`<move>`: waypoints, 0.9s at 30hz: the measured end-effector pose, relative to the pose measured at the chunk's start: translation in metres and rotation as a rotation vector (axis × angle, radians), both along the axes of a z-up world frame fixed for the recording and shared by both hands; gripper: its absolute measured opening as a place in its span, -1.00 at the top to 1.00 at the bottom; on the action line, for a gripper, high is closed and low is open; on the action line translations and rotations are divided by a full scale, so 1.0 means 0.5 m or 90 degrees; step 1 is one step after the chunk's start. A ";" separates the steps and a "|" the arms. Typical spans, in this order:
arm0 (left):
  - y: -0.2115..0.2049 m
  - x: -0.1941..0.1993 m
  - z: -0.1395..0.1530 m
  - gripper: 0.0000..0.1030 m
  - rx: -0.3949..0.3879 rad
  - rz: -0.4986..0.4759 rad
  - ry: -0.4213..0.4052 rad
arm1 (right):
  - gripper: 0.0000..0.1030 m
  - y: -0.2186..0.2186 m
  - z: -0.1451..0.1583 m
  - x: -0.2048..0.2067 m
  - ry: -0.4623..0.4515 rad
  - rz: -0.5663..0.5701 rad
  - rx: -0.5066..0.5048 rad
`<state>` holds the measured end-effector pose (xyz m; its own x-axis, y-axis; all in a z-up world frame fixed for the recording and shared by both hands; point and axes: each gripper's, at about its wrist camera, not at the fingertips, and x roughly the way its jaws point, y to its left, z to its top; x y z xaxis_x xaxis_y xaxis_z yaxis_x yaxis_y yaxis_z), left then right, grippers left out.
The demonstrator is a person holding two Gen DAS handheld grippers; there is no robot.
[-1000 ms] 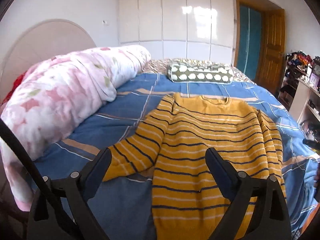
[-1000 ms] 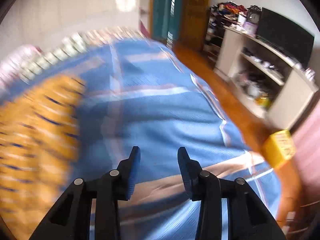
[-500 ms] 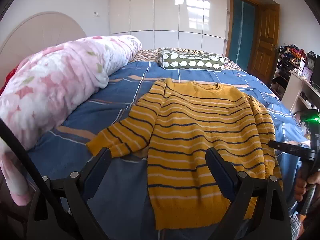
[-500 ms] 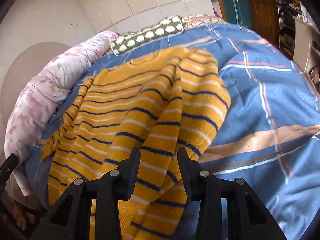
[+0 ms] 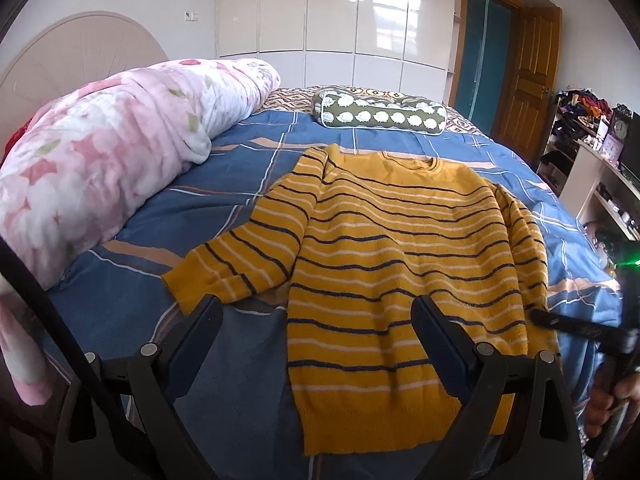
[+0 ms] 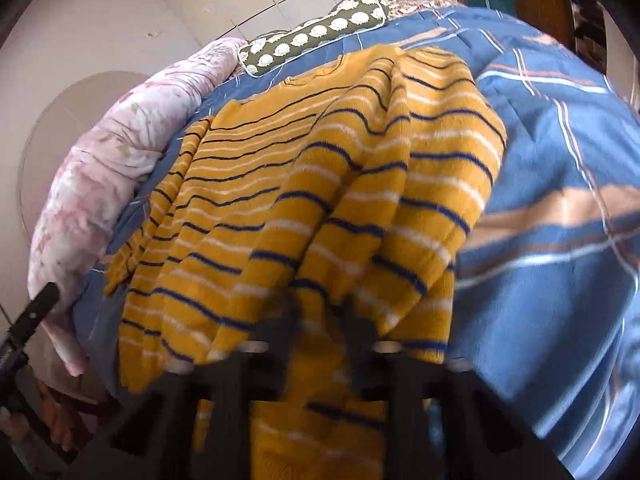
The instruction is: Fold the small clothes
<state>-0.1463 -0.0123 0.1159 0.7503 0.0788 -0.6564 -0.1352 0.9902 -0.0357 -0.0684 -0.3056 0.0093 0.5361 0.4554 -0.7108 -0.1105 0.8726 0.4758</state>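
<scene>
Right gripper (image 6: 316,312) just closing, pinching right sleeve of soft, light mustard-yellow striped knitted sweater (image 5: 400,240), flat on blue checked bedspread (image 5: 240,184). Left gripper (image 5: 316,308) open above near hem. Drapes, stretches; best taken at cuffs, hem corners.

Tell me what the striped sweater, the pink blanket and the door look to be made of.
Striped sweater: knitted yarn, probably wool or acrylic; ribbed hem, fuzzy matte surface, soft folds. Pink blanket: plush fleece by the look; thick, puffy roll with a blurred floral print. Door: seemingly varnished wood; warm brown panels with a slight sheen, though laminate cannot be ruled out.
</scene>
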 end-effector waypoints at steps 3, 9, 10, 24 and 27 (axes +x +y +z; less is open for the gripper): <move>0.007 0.002 -0.001 -0.83 -0.001 0.005 0.003 | 0.80 -0.092 0.059 -0.026 -0.042 -0.077 0.021; 0.021 0.013 -0.014 -0.83 -0.009 0.018 0.012 | 0.80 -0.367 0.136 -0.094 -0.063 -0.368 -0.179; 0.023 0.015 -0.016 -0.83 -0.010 0.018 0.014 | 0.80 -0.396 0.131 -0.094 -0.054 -0.395 -0.206; 0.260 0.071 -0.050 -0.83 -0.066 0.124 0.045 | 0.28 -0.367 0.117 -0.119 -0.074 -0.421 -0.212; 0.317 0.117 -0.088 -0.83 -0.075 0.126 0.088 | 0.25 -0.308 0.101 -0.114 -0.069 -0.369 -0.204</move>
<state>-0.0876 0.1459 0.0717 0.6307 0.1314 -0.7648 -0.3371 0.9341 -0.1175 -0.1255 -0.4598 0.0597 0.7068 -0.1525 -0.6908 0.3859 0.9015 0.1958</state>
